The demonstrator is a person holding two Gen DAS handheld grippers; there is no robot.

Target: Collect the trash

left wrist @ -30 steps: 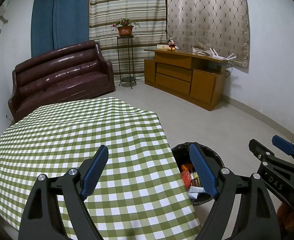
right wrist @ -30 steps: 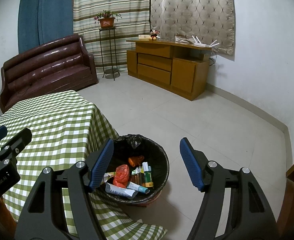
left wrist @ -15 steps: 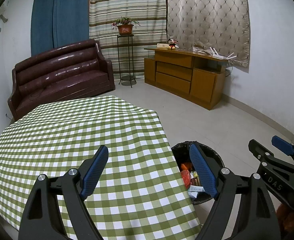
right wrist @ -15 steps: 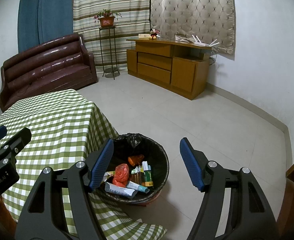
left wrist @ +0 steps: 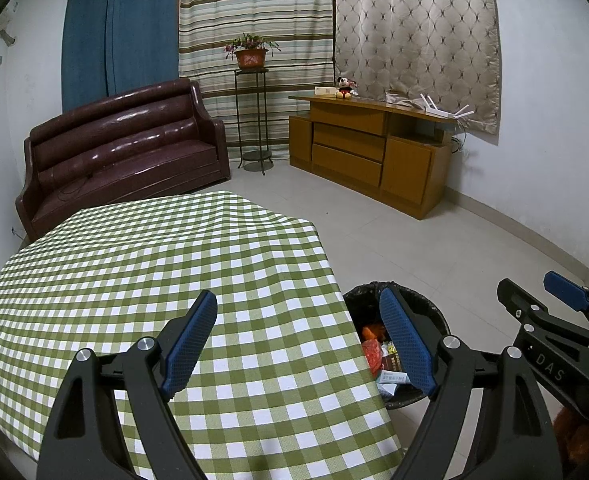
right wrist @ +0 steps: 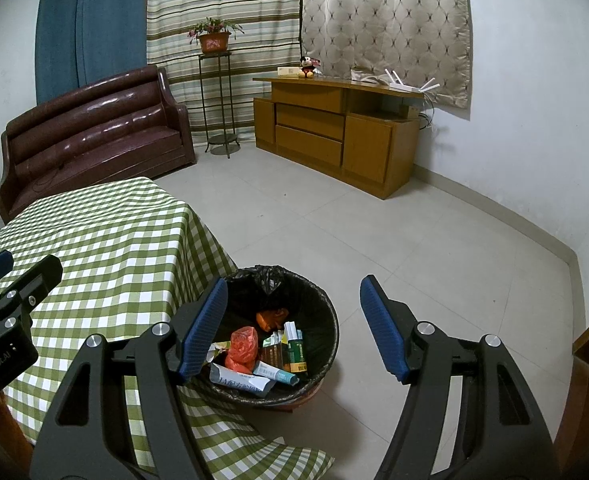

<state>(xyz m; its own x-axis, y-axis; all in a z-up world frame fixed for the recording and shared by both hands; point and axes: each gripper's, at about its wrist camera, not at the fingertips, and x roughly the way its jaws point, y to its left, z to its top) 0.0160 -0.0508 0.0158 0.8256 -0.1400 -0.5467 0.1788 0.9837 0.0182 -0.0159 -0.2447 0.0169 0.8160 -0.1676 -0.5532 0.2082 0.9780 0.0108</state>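
Observation:
A black-lined trash bin (right wrist: 326, 320) stands on the floor by the table's corner, holding a red wrapper (right wrist: 243, 344), small boxes and tubes. In the left wrist view the bin (left wrist: 434, 312) shows partly behind the table edge. My right gripper (right wrist: 294, 324) hangs open above the bin with nothing between its blue pads. My left gripper (left wrist: 302, 340) is open over the green checked tablecloth (left wrist: 154, 264), empty too. The right gripper's tips (left wrist: 562, 292) show at the right edge of the left wrist view, and the left gripper's body (right wrist: 10, 300) shows at the left edge of the right wrist view.
A brown leather sofa (left wrist: 122, 160) stands behind the table, a plant stand (left wrist: 254, 120) beside it, and a wooden cabinet (left wrist: 374, 152) along the right wall. Pale tiled floor (right wrist: 414, 240) spreads to the right of the bin. No loose items show on the tablecloth.

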